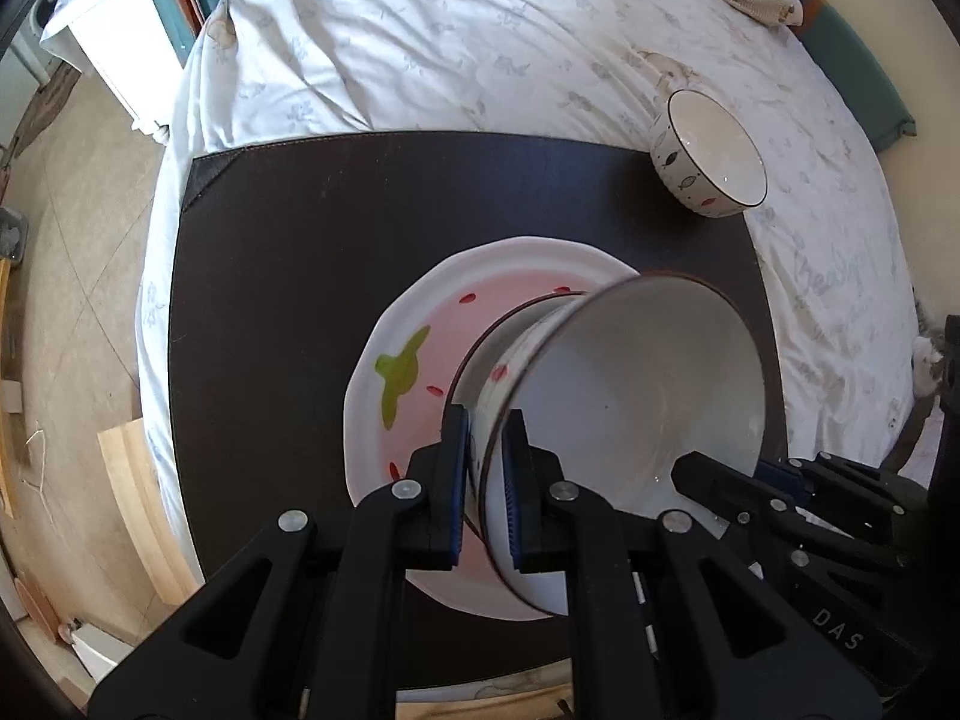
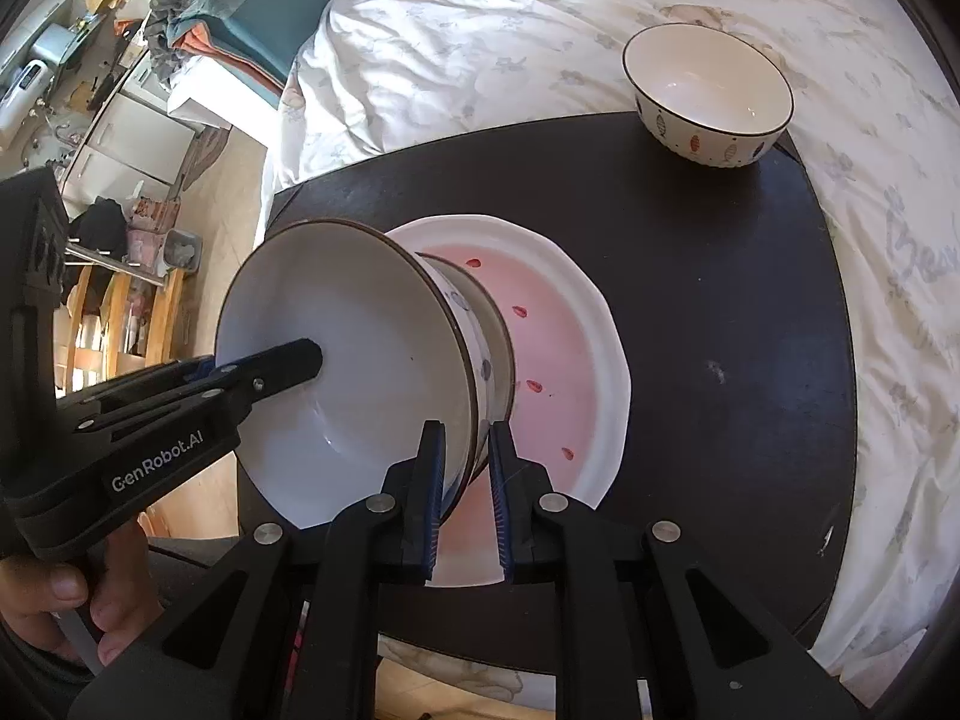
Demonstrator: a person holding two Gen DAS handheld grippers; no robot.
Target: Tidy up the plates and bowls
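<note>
**Both grippers on the top bowl, stacked over the pink plate**

Landmark: pink plate [image 1: 414, 396], white scalloped rim, pink centre with red specks and a green blotch. It lies flat on the dark mat [image 1: 288, 276], which is spread over the white bedsheet [image 1: 456, 42].

- Top bowl [image 1: 630, 396]: white inside, dark rim, tilted. It sits nested in a second bowl [image 2: 489, 354] with a patterned wall and dark rim; only a band of that lower one shows. The stack is directly over the plate, toward its near side. Cannot tell whether the lower bowl's base rests on the plate; contact is hidden.
- Left gripper [image 1: 486, 462]: fingers together on the top bowl's rim, one blue pad outside the wall, one inside. Pinch looks firm, wall fills the gap.
- Right gripper [image 2: 467, 474]: straddles the opposite side of the same rim, one pad inside, one outside. The inner pad lies against the wall; a sliver of gap shows at the outer pad, so the fingers read as slightly apart and not pressing.
- Each gripper appears in the other's view, reaching onto the bowl's far edge from the side.
- Third bowl [image 2: 711, 96]: upright, empty, fish-pattern outer wall, dark rim. It stands well apart from the plate at the mat's far right corner, partly on the mat, partly on the sheet.
- A person's hand [image 2: 66, 600] grips the left gripper's handle, seen in the right wrist view, on the side of the plate away from the third bowl.
- Wooden floor [image 1: 78, 276] beyond the bed edge, on the plate's left.
</note>
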